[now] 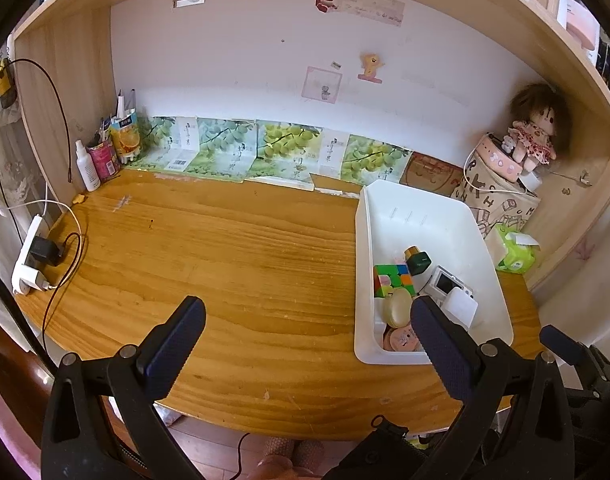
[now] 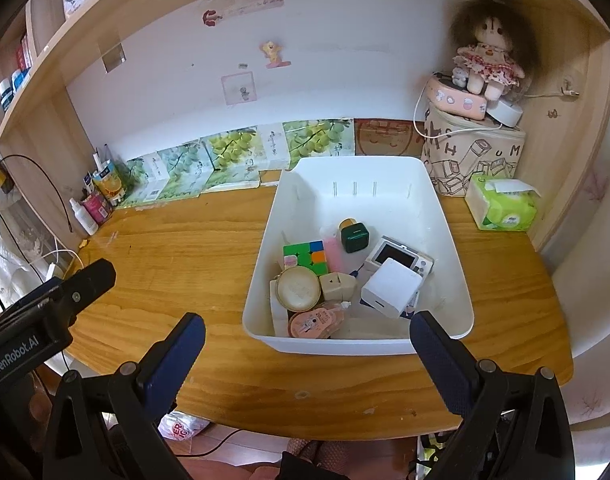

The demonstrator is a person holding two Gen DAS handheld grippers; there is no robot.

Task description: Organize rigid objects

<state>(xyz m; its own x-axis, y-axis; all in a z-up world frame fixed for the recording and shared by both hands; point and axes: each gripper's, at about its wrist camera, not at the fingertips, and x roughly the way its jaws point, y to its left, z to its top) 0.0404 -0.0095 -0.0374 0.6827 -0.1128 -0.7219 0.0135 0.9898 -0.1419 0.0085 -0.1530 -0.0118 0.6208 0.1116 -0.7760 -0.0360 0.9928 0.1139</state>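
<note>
A white plastic bin (image 2: 445,216) sits on the wooden bench (image 1: 233,248), toward its right side, and holds all the small rigid things in a heap at its near end. Inside lie a colour cube (image 2: 307,255), a dark green box with a gold cap (image 2: 355,236), a pink block (image 2: 332,254) between those two, a small white camera with a dark screen (image 2: 399,260), a white cube-shaped adapter (image 2: 391,286) resting against the camera, a round cream compact (image 2: 298,289), a beige angular piece (image 2: 337,285) just beside it, and a pink oval case (image 2: 311,323) against the near wall. The far half of the bin is bare. Both pairs of tongs are spread wide with nothing between them: the left tongs (image 1: 307,334) hang over the bench's near edge, left of the bin, the right finger (image 1: 441,340) overlapping the bin's near corner; the right tongs (image 2: 307,352) face the bin's near wall. The right view looks down into the bin and shows the beige piece and the adapter's full shape, which the left view mostly hides behind its finger. The left view shows a power strip (image 1: 29,256) at the bench's left edge. Both show a doll (image 2: 487,60) and a green tissue pack (image 2: 503,204) at far right.
</note>
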